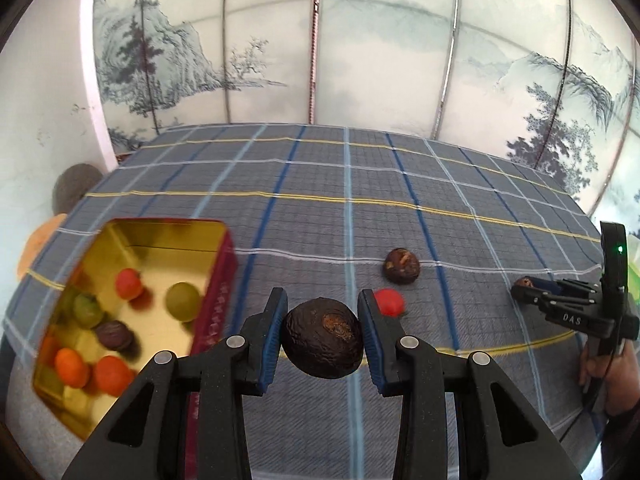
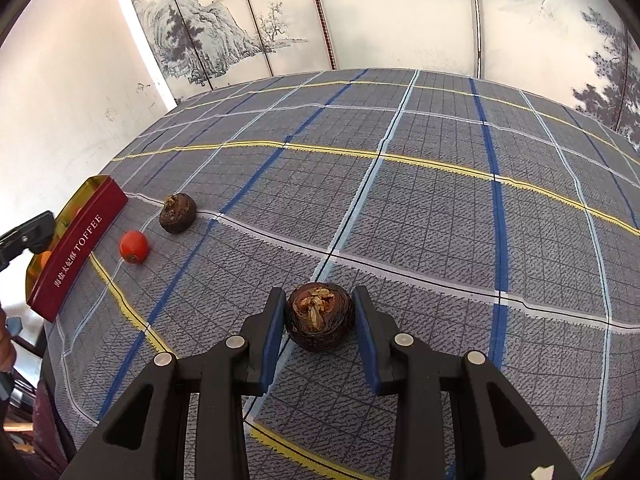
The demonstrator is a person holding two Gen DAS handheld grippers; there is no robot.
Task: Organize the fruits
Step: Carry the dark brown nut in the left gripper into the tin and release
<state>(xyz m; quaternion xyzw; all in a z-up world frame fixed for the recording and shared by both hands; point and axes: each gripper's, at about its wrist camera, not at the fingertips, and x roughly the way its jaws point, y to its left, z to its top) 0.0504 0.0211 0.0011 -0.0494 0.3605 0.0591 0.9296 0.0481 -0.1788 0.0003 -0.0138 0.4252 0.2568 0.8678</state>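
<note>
My left gripper (image 1: 322,338) is shut on a dark brown wrinkled fruit (image 1: 323,343) and holds it above the cloth, just right of the red and gold tin (image 1: 216,304). The tin holds several red, orange, green and brown fruits. A red fruit (image 1: 389,302) and a brown fruit (image 1: 402,265) lie on the cloth beyond. My right gripper (image 2: 319,322) is around another brown fruit (image 2: 320,317) that rests on the cloth, the pads touching its sides. It also shows in the left wrist view (image 1: 520,288).
The table wears a blue-grey plaid cloth (image 2: 420,200). The tin (image 2: 76,248), the red fruit (image 2: 134,247) and the brown fruit (image 2: 177,213) sit at its left edge in the right wrist view. A painted folding screen (image 1: 360,60) stands behind the table.
</note>
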